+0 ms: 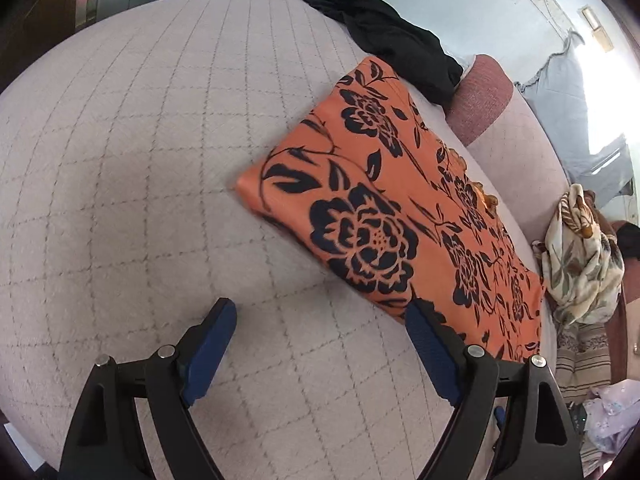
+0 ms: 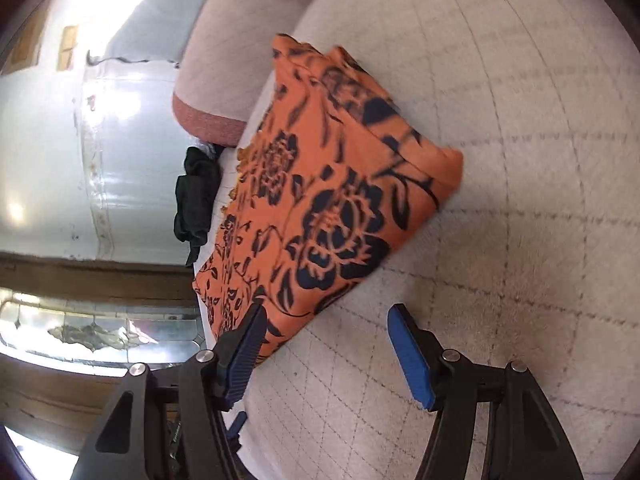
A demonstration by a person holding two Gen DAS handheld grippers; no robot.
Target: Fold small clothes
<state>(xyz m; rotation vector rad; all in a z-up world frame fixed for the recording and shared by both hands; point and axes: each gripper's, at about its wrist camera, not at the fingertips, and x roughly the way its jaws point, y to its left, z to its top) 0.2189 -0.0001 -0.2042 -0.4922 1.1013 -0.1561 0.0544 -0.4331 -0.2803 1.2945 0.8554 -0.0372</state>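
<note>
An orange cloth with dark flower print (image 1: 384,216) lies folded flat on a pale quilted cushion (image 1: 140,160). My left gripper (image 1: 322,308) hangs open just short of the cloth's near edge, its right finger (image 1: 432,352) over the cloth's border, nothing between the pads. In the right wrist view the same orange cloth (image 2: 332,200) lies ahead with one corner doubled over. My right gripper (image 2: 326,316) is open, its left finger (image 2: 244,356) above the cloth's near corner, bare cushion (image 2: 520,200) between the pads.
A black garment (image 1: 380,36) is bunched at the cushion's far end, also seen as the black garment (image 2: 196,200). A cream printed cloth (image 1: 580,256) and more fabrics pile at the right. A pink bolster (image 1: 480,96) borders the cushion; tiled wall (image 2: 60,160) beyond.
</note>
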